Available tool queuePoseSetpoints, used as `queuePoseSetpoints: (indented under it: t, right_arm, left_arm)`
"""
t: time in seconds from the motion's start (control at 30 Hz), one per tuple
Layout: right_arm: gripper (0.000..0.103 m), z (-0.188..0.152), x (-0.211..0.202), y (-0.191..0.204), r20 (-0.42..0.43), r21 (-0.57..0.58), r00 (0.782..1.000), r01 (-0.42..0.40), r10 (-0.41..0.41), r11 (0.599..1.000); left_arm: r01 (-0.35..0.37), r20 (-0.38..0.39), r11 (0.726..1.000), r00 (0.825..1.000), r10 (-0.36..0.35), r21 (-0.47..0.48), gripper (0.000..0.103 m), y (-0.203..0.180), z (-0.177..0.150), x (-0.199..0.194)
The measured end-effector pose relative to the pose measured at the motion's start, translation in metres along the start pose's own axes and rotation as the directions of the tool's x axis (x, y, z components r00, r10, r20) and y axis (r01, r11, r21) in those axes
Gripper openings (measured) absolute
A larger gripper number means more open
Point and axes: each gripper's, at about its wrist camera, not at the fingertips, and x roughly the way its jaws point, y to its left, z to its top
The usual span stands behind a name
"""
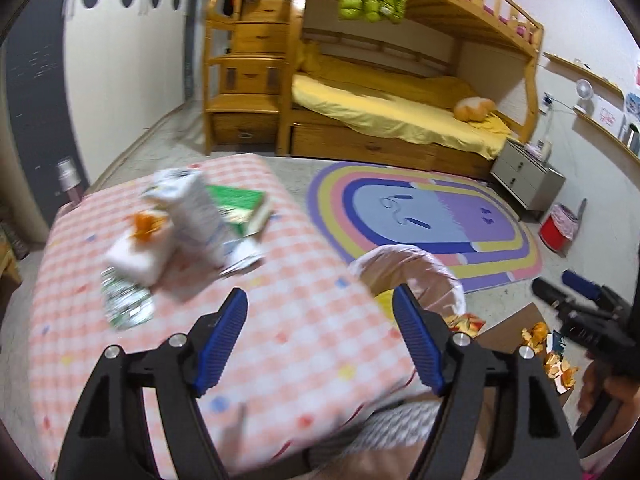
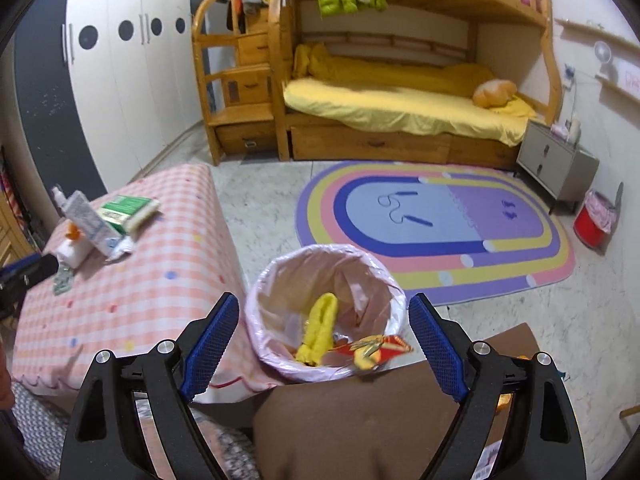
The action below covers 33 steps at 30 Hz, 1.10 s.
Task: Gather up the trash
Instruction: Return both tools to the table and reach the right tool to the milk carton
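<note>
pink checked tablecloth [image 2: 132, 288], rainbow rug [image 2: 432, 224] (striped)

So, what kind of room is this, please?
Most likely a child's bedroom: a wooden bunk bed with yellow bedding, a rainbow rug on the floor, and a white wardrobe.

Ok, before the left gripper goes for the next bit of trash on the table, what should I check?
1. Left gripper open, nothing held: ok.
2. Right gripper open, nothing held: ok.
3. Bin upright, liner open, room inside: ok.
4. Wrapper fully inside the bin: not ok, it sits across the near rim.
5. Trash on the table in sight, with orange peel on the tissue pack: ok, though blurred.
6. Peel pieces on the brown surface cleared: not ok.
</note>
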Motion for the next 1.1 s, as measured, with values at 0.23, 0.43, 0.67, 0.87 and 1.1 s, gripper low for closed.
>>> queuePoseSetpoints:
  t: [0.23,0.43,0.67,0.87,1.1]
  right_arm:
    - [0.084,-0.016,-0.042,0.009,0.048,-0.053,0.998,0.034,-0.031,0.998]
    - [0.056,-0.03,-0.039,-0.007,0.025,-0.062,0.998,0.052,-0.05,0.997]
    - [0.048,-0.012,-0.036,0.037,0.084,-0.105,0.989,-0.112,0.121,0.988]
    - [0.061,0.007,-0.02,0.112,0.06,-0.193,0.962,-0.251,0.267,0.949]
    - [0.065,0.027,0.024,0.202,-0.012,-0.333,0.935,-0.338,0.354,0.88]
  left_arm:
    - [-0.084,0.025,0.995,0.996,0.085,-0.059,0.076,0.041,-0.034,-0.036]
    - [-0.154,-0.003,0.983,0.988,0.155,-0.096,0.076,0.065,-0.052,-0.041]
    - [-0.244,-0.009,0.961,0.969,0.245,-0.134,0.08,0.095,-0.052,-0.053]
    - [-0.271,-0.017,0.944,0.962,0.273,-0.188,0.081,0.13,-0.054,-0.054]
    - [-0.284,-0.027,0.933,0.958,0.285,-0.222,0.081,0.171,-0.027,-0.021]
